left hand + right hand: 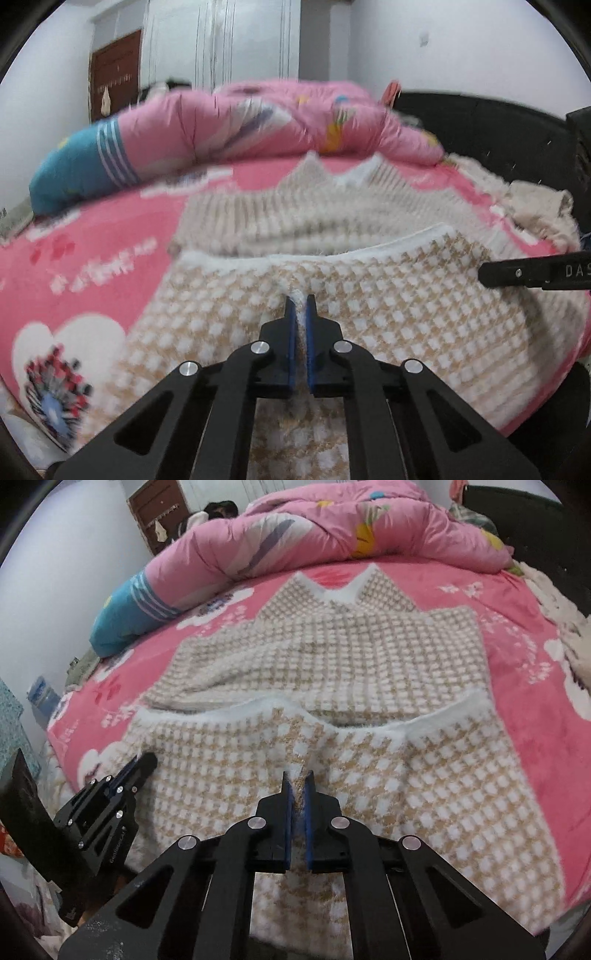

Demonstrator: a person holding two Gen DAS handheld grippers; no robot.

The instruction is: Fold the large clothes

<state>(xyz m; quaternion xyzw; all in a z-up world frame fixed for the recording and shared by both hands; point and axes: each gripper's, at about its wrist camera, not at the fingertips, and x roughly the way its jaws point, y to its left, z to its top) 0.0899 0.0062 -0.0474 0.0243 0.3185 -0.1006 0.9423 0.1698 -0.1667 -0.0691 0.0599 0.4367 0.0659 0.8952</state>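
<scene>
While your left gripper (300, 306) pinches a raised ridge of the checked sweater (332, 657), its blue fingers (291, 332) are pressed almost together on the fuzzy knit; from the right wrist view you see that same gripper only side-on at the sweater's left edge, so its grip cannot be read from there. At far left a blue striped pillow end (125, 609) lies on the pink bed sheet (524, 664), and its lower edge is blurred in the left wrist view. Move across and you find the sweater spread flat on the bed, its near hem folded up toward the collar, the white trim forming a wavy line across the middle. Behind it, the pink quilt (295, 528) is heaped, hiding the head of the bed. Your right gripper (298, 782) likewise squeezes a pleat of the folded hem between nearly closed fingers. At far right, the sweater's edge is cut off, and a dark bed frame (480, 114) curves away.
</scene>
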